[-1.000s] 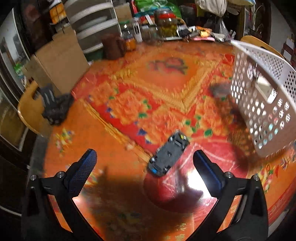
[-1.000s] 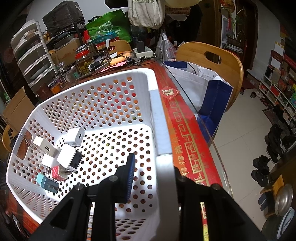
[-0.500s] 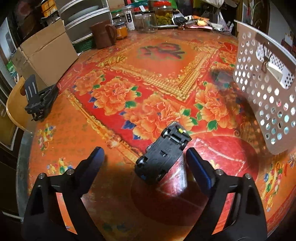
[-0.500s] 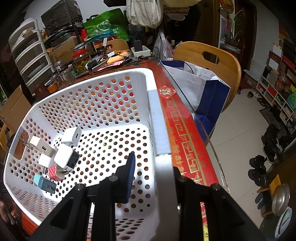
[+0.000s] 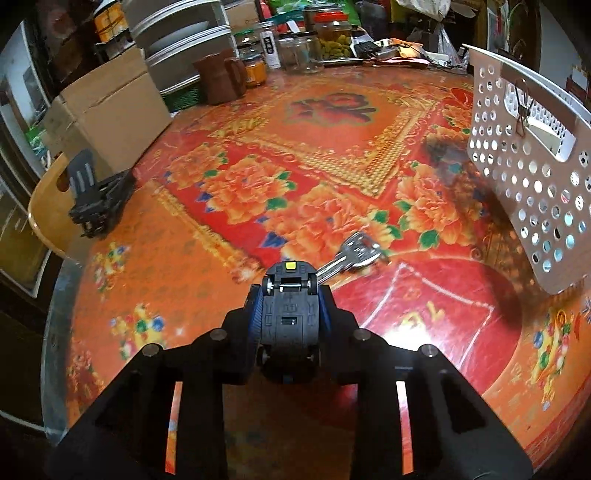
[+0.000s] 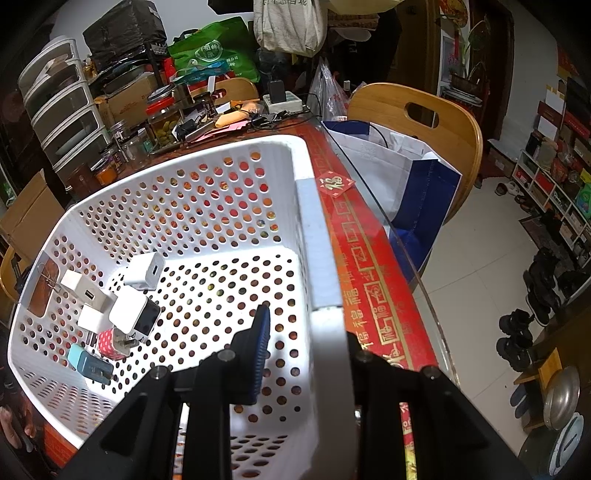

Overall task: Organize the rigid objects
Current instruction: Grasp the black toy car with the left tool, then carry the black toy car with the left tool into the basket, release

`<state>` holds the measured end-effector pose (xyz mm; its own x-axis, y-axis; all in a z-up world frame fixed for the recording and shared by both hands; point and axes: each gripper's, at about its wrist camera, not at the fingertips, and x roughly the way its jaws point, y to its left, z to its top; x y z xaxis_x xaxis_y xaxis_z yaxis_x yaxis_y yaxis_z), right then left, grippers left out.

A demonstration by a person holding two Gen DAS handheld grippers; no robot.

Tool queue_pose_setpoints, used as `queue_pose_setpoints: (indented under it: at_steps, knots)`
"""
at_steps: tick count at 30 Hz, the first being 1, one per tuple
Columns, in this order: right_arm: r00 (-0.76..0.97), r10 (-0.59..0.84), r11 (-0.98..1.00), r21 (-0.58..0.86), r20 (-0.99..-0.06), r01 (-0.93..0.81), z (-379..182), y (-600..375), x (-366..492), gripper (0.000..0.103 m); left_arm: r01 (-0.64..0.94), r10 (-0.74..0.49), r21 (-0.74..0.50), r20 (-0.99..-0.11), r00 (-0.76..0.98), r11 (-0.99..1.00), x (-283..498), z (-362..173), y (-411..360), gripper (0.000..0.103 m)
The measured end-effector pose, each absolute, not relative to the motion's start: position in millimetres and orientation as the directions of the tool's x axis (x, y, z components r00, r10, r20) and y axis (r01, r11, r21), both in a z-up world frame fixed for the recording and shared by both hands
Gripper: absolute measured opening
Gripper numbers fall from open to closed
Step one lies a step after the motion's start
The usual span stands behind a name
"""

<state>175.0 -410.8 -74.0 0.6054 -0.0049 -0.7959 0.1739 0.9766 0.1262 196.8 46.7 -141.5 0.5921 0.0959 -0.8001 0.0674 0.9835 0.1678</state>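
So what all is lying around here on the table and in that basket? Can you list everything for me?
toy car: one, black and blue, upside down, clamped between the left gripper's pads
keys: one bunch, silver, on the table just beyond the car
basket: one, white with holes, at the table's right edge
chargers: about six, mostly white, one teal, one red dotted, in the basket's left corner
table: one, red and orange flowered cover
brown jug: one, far side of table
jars: several, glass, far side
cardboard box: one, left of table
wooden chair: one, right of table, bag on it
left gripper: black, blue pads, just closed on the car
right gripper: black, clamped on the basket's rim
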Motion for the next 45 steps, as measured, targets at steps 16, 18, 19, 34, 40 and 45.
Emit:
queue_pose_setpoints:
  at_steps: [16,18,19,34,40,45]
  knots:
    - [0.613,0.004,0.977,0.133,-0.790,0.164,-74,-412,174,0.027,-0.100,0.295,0.310,-0.688,0.663,0.946,185,-84,46,0.027]
    - [0.616,0.010,0.977,0.138,-0.788,0.160,-74,-412,174,0.027,-0.103,0.296,0.311,-0.675,0.676,0.945,186,-71,42,0.027]
    - [0.617,0.013,0.977,0.140,-0.787,0.158,-74,-412,174,0.027,-0.100,0.296,0.316,-0.666,0.685,0.943,186,-64,38,0.027]
    - [0.629,0.028,0.976,0.158,-0.777,0.153,-74,-414,171,0.027,0.305,0.002,0.383,-0.625,0.780,0.872,181,28,-160,0.027]
    - [0.627,0.030,0.976,0.159,-0.778,0.151,-74,-415,169,0.027,0.357,0.074,0.495,-0.659,0.749,0.792,193,-12,-217,0.027]
    - [0.628,0.029,0.976,0.159,-0.778,0.151,-74,-415,169,0.027,0.381,0.074,0.491,-0.682,0.728,0.784,197,-34,-233,0.027]
